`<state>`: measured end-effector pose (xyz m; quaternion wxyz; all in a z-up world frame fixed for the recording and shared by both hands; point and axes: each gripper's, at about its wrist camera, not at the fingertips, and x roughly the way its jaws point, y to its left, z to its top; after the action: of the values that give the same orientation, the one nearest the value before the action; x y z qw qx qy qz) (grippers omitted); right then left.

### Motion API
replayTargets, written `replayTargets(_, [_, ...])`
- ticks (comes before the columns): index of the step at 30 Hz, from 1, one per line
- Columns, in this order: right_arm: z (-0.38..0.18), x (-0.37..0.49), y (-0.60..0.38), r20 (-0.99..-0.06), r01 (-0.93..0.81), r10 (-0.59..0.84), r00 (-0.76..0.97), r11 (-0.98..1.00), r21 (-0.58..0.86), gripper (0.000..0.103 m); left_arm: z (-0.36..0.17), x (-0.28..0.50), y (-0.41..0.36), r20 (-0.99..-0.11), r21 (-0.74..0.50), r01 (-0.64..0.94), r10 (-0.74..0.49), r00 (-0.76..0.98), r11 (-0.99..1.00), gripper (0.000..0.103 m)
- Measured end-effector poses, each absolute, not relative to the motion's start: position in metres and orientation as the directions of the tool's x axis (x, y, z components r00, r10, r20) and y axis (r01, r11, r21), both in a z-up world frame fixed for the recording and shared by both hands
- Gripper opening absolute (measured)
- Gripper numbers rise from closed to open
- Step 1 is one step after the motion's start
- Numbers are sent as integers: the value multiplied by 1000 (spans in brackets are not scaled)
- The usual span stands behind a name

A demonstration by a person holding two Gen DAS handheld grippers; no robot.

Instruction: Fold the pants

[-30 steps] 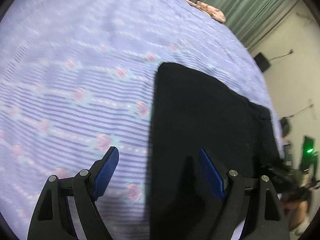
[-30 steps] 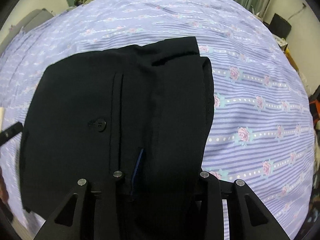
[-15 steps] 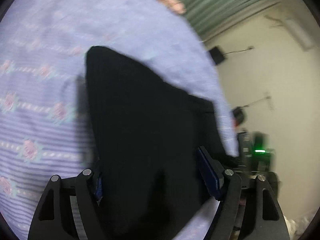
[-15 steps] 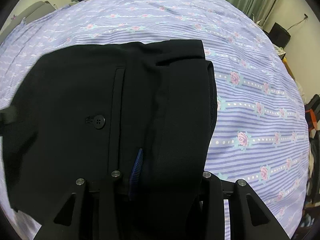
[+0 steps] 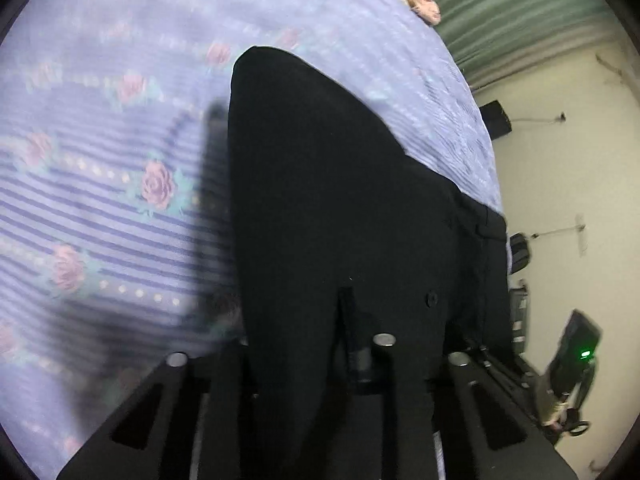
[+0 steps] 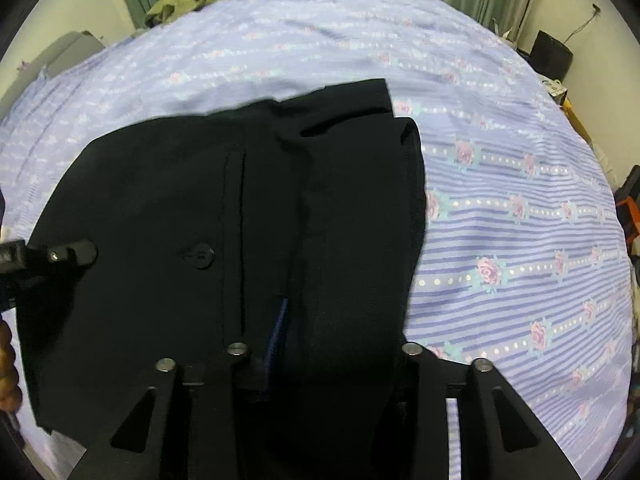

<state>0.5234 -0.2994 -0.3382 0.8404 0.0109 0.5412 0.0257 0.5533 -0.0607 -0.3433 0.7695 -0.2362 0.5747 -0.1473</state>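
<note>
Both point steeply down: the left hand-held gripper (image 5: 308, 344) is closing on black cloth; the right hand-held gripper (image 6: 320, 356) is closing, cloth between its jaws.

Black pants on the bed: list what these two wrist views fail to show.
- Left claw pads: left wrist view, buried in the black pants; the jaws are closing on the cloth.
- Right claw far pad: right wrist view, covered by the cloth.
- Pants' near edge: both views, hidden behind the claw frames.
- Bedsheet pattern: left wrist view, blurred.
</note>
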Motion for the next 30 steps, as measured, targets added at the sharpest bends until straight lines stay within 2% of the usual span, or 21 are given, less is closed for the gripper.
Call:
replayTargets(3, [-320, 511, -297, -893, -43, 68, 445, 998, 55, 26, -315, 542, -75, -846, -429, 32, -414, 336, 903, 15])
replayTargets(6, [-299, 494, -294, -878, -55, 86, 471, 996, 68, 24, -289, 523, -96, -874, -274, 121, -299, 384, 954, 15])
replayTargets(8, [-287, 481, -292, -872, -63, 93, 480, 995, 71, 24, -274, 508, -97, -874, -228, 148, -269, 405, 962, 14])
replayTargets(17, [-200, 392, -285, -829, -100, 99, 551, 994, 52, 24, -182, 414, -78, -830, -192, 159, -247, 500, 968, 15])
replayTargets(22, [-145, 352, -280, -792, -160, 121, 598, 987, 30, 24, -122, 360, -70, -793, -146, 126, -192, 578, 981, 15])
replayTargets(30, [-67, 291, -220, -706, -255, 168, 688, 967, -18, 24, -49, 299, -12, -709, -140, 76, -154, 688, 987, 15])
